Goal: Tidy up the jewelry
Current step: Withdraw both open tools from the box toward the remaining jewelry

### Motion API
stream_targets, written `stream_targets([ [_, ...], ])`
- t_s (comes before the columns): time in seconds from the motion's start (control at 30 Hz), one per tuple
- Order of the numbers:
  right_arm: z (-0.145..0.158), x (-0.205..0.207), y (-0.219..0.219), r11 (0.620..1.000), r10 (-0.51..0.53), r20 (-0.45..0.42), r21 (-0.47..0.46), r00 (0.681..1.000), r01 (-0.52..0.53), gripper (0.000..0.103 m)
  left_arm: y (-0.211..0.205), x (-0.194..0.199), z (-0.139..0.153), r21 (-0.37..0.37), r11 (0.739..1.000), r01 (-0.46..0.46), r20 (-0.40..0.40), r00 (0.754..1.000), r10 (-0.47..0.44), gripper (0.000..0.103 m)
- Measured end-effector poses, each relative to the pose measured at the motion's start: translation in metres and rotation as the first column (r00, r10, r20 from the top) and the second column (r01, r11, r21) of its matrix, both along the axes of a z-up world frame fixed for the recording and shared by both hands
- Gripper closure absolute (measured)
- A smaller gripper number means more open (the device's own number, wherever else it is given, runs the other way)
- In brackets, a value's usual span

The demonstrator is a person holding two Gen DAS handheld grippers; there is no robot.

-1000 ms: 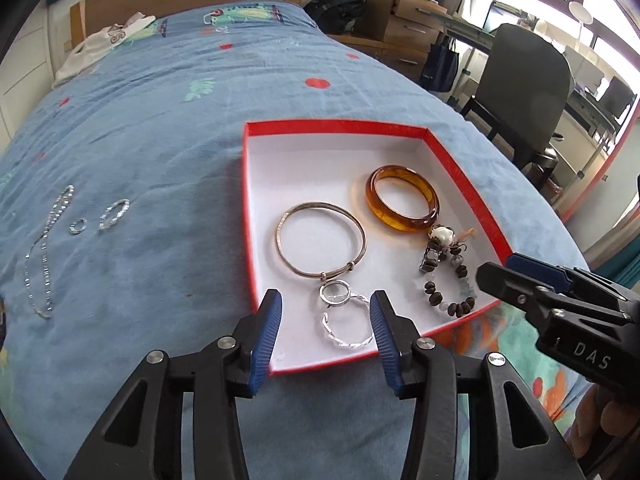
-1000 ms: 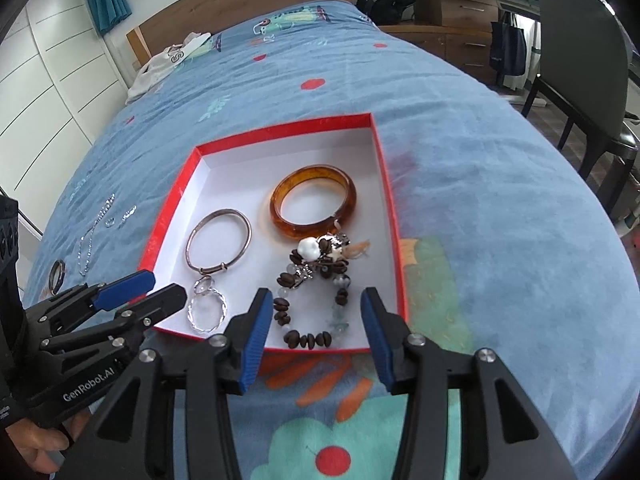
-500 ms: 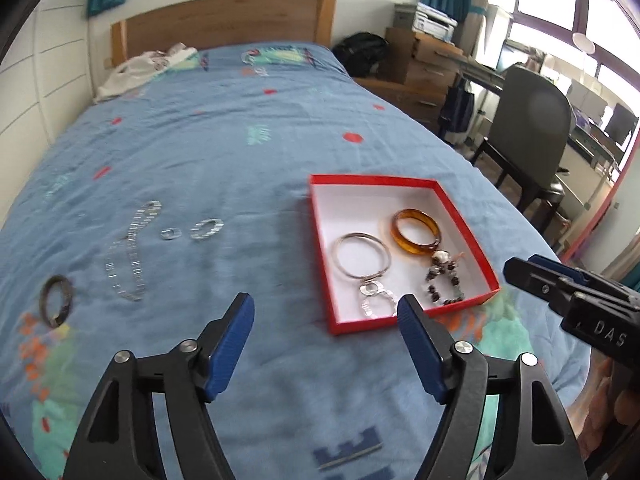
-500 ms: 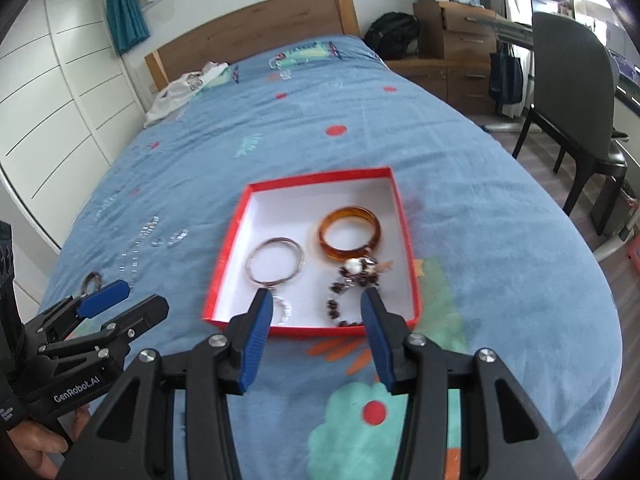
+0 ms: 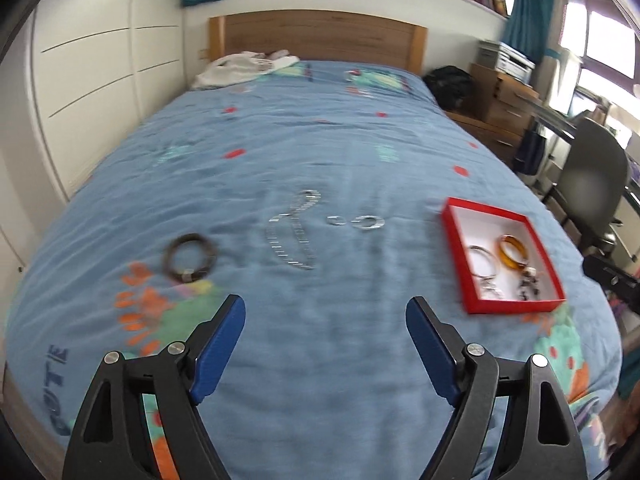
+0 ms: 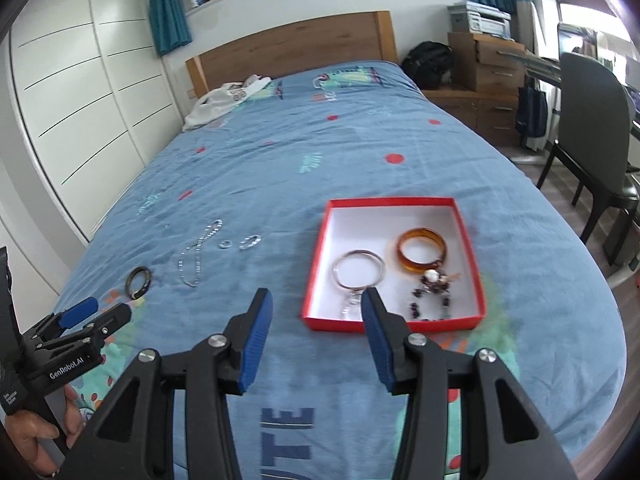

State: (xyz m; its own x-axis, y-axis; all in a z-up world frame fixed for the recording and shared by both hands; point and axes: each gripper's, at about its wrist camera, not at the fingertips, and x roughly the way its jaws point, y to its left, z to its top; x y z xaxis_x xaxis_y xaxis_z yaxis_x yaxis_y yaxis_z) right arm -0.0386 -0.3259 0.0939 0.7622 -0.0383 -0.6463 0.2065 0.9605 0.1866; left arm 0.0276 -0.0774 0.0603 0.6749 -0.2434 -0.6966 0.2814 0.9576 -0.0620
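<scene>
The blue bed (image 6: pixel 360 152) carries a red box (image 6: pixel 320 248), a dark bangle (image 6: pixel 139 278), a silver chain (image 6: pixel 196 256), two small rings (image 6: pixel 242 243), and perhaps white clothing (image 6: pixel 224 100).

Wooden headboard (image 5: pixel 318 36), white wardrobe (image 6: pixel 76 120), bright window (image 5: pixel 600 40).

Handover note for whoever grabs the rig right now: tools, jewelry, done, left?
Left tool: open, empty, jaws have just been opening.
Right tool: open, empty, just short of the red box.
In the box: silver bangle, amber bangle, beaded bracelet, small silver rings.
Left on the bedspread: dark bracelet, silver chain, small ring, twisted ring.
Suggested next: left tool takes the loose pieces, probably the chain first.
</scene>
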Motion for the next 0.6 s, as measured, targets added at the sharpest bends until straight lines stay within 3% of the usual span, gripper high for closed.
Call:
stream_targets([
  [0.3, 0.012, 0.023, 0.040, 0.997, 0.075, 0.041, -0.020, 0.996, -0.074, 0.057, 0.082, 0.003, 0.002, 0.023, 0.990, -0.137, 0.036, 0.990, 0.136, 0.020],
  [0.6, -0.009, 0.058, 0.068, 0.987, 0.160, 0.018, -0.009, 0.987, -0.160, 0.057, 0.118, 0.025, -0.021, 0.020, 0.975, -0.222, -0.003, 0.975, 0.222, 0.018],
])
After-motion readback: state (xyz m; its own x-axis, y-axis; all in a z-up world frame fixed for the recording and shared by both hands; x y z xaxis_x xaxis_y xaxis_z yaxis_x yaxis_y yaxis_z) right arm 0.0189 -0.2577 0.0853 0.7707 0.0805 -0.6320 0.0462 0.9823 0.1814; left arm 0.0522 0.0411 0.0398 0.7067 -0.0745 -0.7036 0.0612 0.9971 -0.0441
